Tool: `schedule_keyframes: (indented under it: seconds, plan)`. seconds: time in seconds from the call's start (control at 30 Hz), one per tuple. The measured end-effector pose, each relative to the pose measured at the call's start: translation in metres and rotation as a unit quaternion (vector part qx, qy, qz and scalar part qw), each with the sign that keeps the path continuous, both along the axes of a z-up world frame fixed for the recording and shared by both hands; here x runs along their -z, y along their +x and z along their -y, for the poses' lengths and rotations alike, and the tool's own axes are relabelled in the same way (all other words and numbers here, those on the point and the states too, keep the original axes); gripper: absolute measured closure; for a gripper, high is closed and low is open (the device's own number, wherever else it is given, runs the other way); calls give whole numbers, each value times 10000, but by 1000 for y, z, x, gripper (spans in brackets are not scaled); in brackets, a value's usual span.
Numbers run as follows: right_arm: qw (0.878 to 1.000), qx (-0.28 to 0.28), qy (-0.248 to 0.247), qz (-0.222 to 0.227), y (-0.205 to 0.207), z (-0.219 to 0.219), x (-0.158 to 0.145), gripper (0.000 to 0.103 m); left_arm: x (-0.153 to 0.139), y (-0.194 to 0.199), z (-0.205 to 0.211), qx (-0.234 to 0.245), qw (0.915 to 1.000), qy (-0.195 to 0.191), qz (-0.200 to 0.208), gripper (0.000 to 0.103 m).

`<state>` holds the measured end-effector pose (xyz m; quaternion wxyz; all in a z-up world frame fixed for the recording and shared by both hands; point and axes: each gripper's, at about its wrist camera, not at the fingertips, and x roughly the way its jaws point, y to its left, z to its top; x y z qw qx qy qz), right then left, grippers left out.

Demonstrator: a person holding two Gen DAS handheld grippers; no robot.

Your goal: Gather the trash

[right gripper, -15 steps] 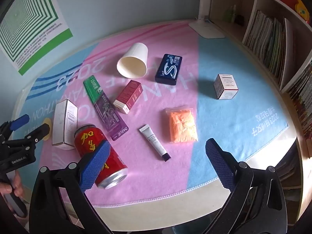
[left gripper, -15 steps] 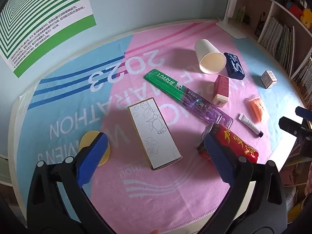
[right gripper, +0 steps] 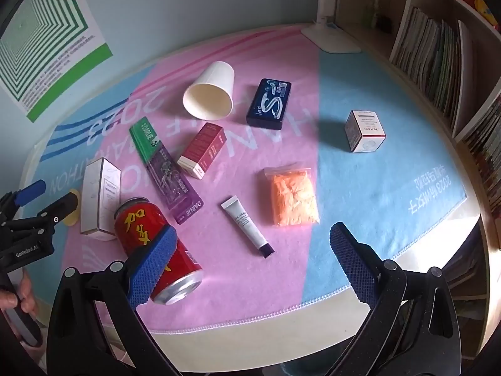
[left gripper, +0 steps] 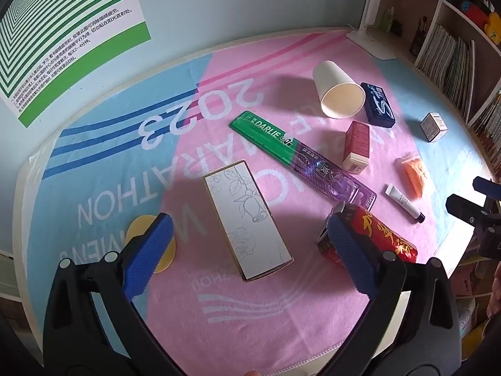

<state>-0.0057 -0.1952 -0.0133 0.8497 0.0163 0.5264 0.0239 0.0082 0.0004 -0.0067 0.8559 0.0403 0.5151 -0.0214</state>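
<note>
While both grippers' fingers gape empty, red can (right gripper: 156,244) lies beside white box (right gripper: 100,197).

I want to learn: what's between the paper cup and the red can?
The red carton and the Darlie toothbrush pack lie between paper cup and red can, in the right wrist view.

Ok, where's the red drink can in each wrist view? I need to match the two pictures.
Left wrist: the red can lies on its side at lower right, partly behind the left gripper's right finger.
Right wrist: the red can lies at lower left, partly behind the right gripper's left finger.
Shared landmark: the purple and green Darlie pack, just beyond the can in both views.
</note>
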Motion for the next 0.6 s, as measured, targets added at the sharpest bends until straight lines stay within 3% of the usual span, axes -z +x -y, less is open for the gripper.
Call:
schedule_keyframes:
  seconds: [0.6]
  plan:
    - [10000,0,38,-48,0,0,2,6,-1,1,2,0,10000,-2,-28,7]
